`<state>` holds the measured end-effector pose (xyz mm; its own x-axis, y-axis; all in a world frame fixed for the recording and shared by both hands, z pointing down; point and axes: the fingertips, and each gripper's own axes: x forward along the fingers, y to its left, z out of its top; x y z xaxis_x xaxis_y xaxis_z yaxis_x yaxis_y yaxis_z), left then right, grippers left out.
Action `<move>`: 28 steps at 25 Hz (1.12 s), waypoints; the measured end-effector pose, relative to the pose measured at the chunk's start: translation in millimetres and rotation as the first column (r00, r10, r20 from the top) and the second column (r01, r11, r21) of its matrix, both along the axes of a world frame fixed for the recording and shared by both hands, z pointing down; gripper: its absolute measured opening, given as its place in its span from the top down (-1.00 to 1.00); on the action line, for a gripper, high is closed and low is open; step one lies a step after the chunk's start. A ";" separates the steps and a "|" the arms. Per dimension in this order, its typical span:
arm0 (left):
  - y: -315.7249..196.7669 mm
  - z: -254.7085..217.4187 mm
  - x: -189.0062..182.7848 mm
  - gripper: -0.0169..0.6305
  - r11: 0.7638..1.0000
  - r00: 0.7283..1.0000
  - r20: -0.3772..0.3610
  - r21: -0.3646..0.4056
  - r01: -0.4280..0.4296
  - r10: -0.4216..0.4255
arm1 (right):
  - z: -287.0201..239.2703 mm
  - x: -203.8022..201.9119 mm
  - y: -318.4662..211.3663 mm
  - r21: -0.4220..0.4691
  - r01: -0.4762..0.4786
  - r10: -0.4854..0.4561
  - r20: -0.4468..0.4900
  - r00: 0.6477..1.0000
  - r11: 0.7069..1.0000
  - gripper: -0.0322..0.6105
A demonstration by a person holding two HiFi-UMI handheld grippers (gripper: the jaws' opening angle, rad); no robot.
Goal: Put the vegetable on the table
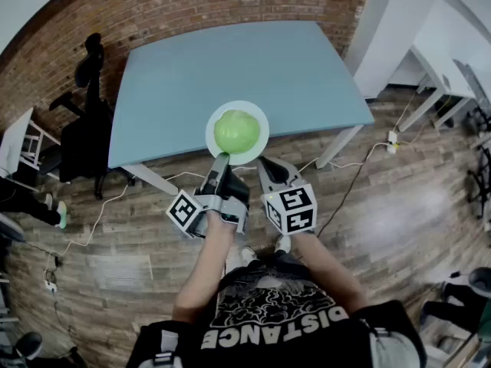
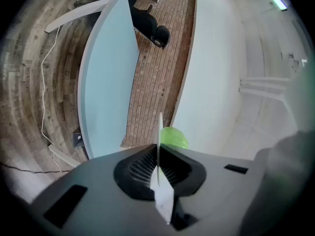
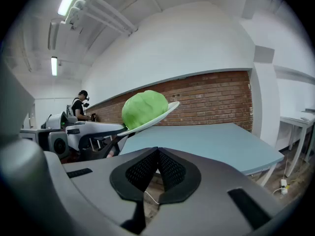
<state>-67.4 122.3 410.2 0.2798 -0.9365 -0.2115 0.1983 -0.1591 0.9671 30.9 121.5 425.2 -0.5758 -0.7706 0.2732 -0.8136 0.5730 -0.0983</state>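
Observation:
A round green cabbage [image 1: 236, 130] lies on a white plate [image 1: 259, 119] held in the air over the near edge of the light-blue table [image 1: 230, 60]. My left gripper [image 1: 221, 162] is shut on the plate's near rim. In the left gripper view the plate [image 2: 160, 127] stands edge-on between the jaws, with the cabbage [image 2: 174, 137] to its right. My right gripper [image 1: 265, 167] hovers just right of the plate, shut with nothing in it. The right gripper view shows the cabbage [image 3: 144, 108] on the tilted plate [image 3: 166, 110] above the shut right gripper [image 3: 157, 154].
A black office chair [image 1: 84, 133] stands left of the table. Cables [image 1: 349, 179] trail over the wooden floor. White desks [image 1: 453, 75] stand at the right, a brick wall [image 1: 199, 6] behind the table. A person [image 3: 78, 104] stands far off.

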 end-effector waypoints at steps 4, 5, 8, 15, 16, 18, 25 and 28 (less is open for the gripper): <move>4.1 -0.1 -1.2 0.91 1.000 1.000 0.006 0.001 -0.017 0.017 | -1.9 -2.1 1.9 0.008 -0.022 0.022 0.013 1.000 1.000 0.88; 4.6 0.5 -2.9 0.91 1.000 1.000 0.008 0.001 -0.020 0.020 | -2.4 -3.7 2.2 0.012 -0.026 0.026 0.016 1.000 1.000 0.88; 5.0 2.0 -9.6 0.91 1.000 1.000 0.004 -0.002 -0.022 0.022 | -1.4 -10.0 3.6 0.014 -0.028 0.028 0.015 1.000 1.000 0.88; -0.3 5.4 -16.8 0.91 1.000 1.000 -0.008 -0.008 -0.030 0.030 | 1.3 -10.9 -1.5 0.008 -0.048 0.048 0.022 0.999 0.999 0.88; -1.3 5.4 -17.0 0.90 0.999 0.999 -0.009 -0.007 -0.031 0.031 | 1.0 -10.6 -2.7 0.009 -0.050 0.050 0.023 0.998 0.999 0.88; -4.0 6.4 -16.4 0.90 0.999 0.999 -0.009 -0.008 -0.033 0.033 | 1.5 -9.3 -5.8 0.010 -0.053 0.053 0.024 0.998 0.999 0.88; -19.7 12.7 -11.7 0.90 0.999 0.999 -0.015 -0.020 -0.033 0.032 | 6.4 -2.7 -20.9 0.007 -0.057 0.057 0.025 0.998 0.998 0.88; -28.9 13.7 -8.4 0.90 0.999 0.999 -0.017 -0.022 -0.034 0.034 | 7.8 1.4 -30.6 0.005 -0.059 0.059 0.029 0.998 0.998 0.88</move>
<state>-75.8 93.4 423.9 0.3082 -0.9309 -0.1960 0.2194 -0.1309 0.9668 32.3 90.9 433.0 -0.5367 -0.8050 0.2529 -0.8430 0.5246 -0.1191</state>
